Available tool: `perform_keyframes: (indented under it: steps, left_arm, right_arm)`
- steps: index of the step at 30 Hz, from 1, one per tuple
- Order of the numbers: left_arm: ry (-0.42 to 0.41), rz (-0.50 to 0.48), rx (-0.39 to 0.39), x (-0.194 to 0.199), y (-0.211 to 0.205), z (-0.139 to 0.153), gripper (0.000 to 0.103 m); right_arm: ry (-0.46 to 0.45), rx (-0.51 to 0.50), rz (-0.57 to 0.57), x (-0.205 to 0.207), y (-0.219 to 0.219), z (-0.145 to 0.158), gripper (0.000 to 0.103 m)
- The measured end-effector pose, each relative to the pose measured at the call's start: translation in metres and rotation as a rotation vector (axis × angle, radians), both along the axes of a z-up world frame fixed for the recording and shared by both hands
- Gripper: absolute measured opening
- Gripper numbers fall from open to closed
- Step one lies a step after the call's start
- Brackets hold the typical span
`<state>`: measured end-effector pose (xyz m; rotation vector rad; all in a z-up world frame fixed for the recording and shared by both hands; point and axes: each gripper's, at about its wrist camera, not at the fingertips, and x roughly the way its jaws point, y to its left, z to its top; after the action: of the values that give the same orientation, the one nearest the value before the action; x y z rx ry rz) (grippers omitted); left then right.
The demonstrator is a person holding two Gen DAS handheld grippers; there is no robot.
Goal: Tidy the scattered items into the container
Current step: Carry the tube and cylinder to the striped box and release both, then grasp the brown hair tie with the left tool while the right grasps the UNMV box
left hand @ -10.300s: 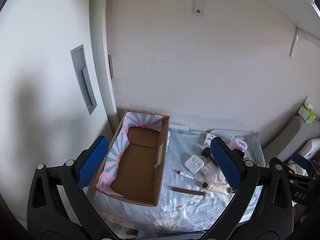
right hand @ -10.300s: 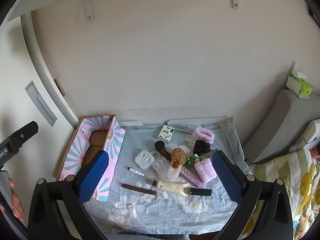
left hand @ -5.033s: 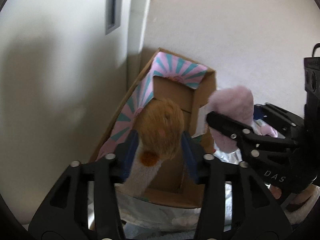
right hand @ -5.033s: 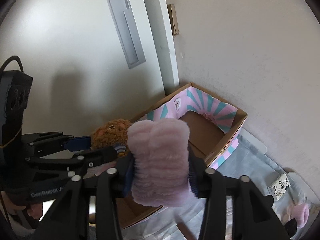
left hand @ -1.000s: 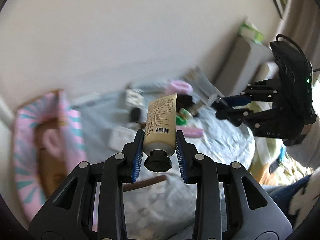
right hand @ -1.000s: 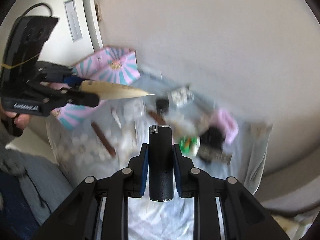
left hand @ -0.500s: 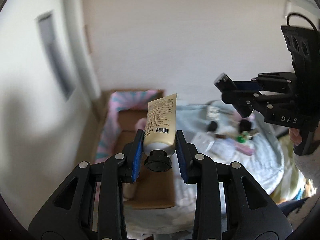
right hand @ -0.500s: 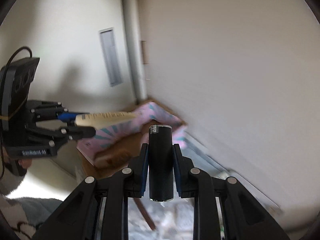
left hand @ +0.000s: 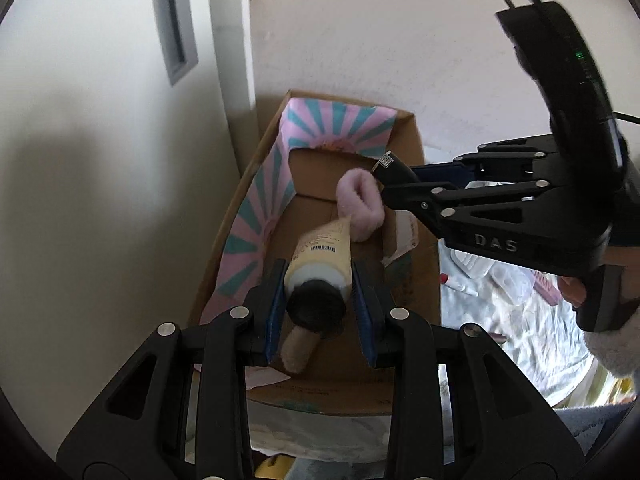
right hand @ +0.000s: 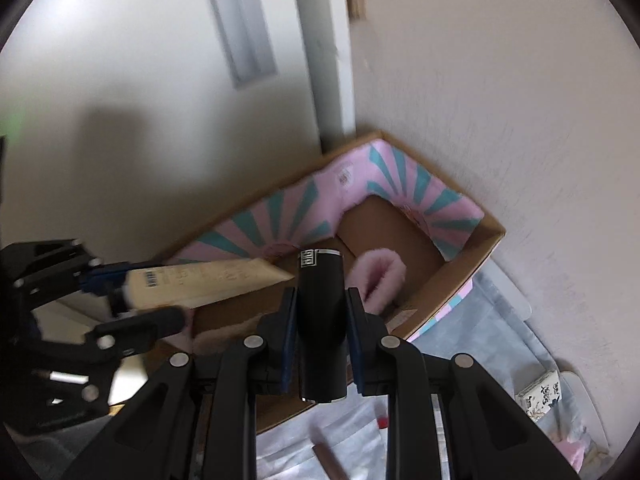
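The left gripper (left hand: 319,300), clamping a cream tube (left hand: 322,258), and the right gripper (right hand: 321,320), clamping a black cylinder (right hand: 321,322), are now hovering over the cardboard box (left hand: 416,152) after swinging from the table; release is coming next, beside the pink band (left hand: 360,204) lying inside.

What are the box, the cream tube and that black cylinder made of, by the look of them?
The box looks like brown corrugated cardboard, matte, with a pink and teal printed lining. The tube, held in the left gripper, seems to be soft plastic with a dull sheen and a black cap. The black cylinder in the right gripper looks like hard matte plastic or metal with a silver band; I can't tell which.
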<state>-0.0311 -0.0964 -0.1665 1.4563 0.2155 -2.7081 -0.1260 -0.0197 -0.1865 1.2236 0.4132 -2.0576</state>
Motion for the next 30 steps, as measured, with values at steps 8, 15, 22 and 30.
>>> perform_keyframes:
  steps: [8,15,22,30]
  left_arm:
    - [-0.001,0.022,-0.013,-0.005,0.004,-0.007,0.07]
    - [0.028,0.041,-0.014,-0.003,0.004,0.005,0.097]
    - [0.0,0.038,-0.026,-0.002,0.009,0.011,0.1]
    - [-0.004,-0.011,-0.055,-0.012,0.029,0.031,0.102]
  right_arm:
    - [-0.002,0.078,-0.016,-0.008,-0.005,-0.012,0.021]
    - [0.006,0.05,-0.045,-0.011,-0.001,-0.006,0.049]
    - [0.048,-0.028,-0.095,-0.011,0.029,0.021,0.052]
    - [0.136,0.054,-0.272,-0.006,0.112,0.044,0.054]
